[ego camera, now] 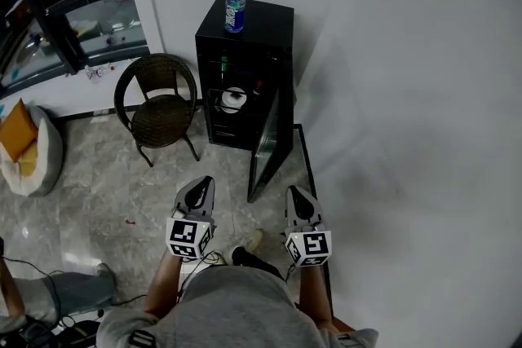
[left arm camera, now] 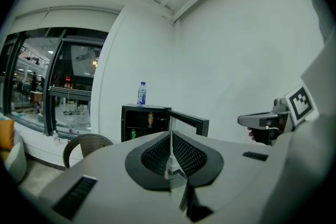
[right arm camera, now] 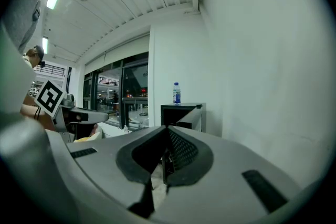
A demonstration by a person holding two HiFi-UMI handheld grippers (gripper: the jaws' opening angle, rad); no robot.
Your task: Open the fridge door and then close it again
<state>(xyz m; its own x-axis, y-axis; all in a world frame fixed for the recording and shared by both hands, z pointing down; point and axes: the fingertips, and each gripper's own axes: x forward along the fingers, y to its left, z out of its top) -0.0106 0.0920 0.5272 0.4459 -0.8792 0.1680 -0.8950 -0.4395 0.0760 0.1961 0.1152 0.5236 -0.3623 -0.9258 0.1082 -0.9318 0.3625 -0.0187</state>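
In the head view, the small black fridge (ego camera: 245,53) stands on the floor at the corner where the two walls meet, with a water bottle (ego camera: 235,6) on the back left of its top. Its door (ego camera: 267,149) is swung wide open toward the person, along the right wall. A wicker chair (ego camera: 159,103) stands just beside the fridge on its left. The left gripper (ego camera: 201,187) and the right gripper (ego camera: 297,196) are held low in front of the person, well apart from the door. I judge that the opening part is done and the closing part is not yet begun. The next move calls for bringing one gripper to the outer side of the door, near its free edge, and pushing it round to the fridge.

The left gripper view shows its fingers closed together with nothing between them. This view looks into the fridge, where a can (left arm camera: 150,119) stands on a shelf, which the head view shows only dimly.

The right gripper view shows its fingers closed too, and empty. Here the door (right arm camera: 188,118) is seen almost edge-on and hides the inside of the fridge. This tells me the right gripper is nearly in line with the door.
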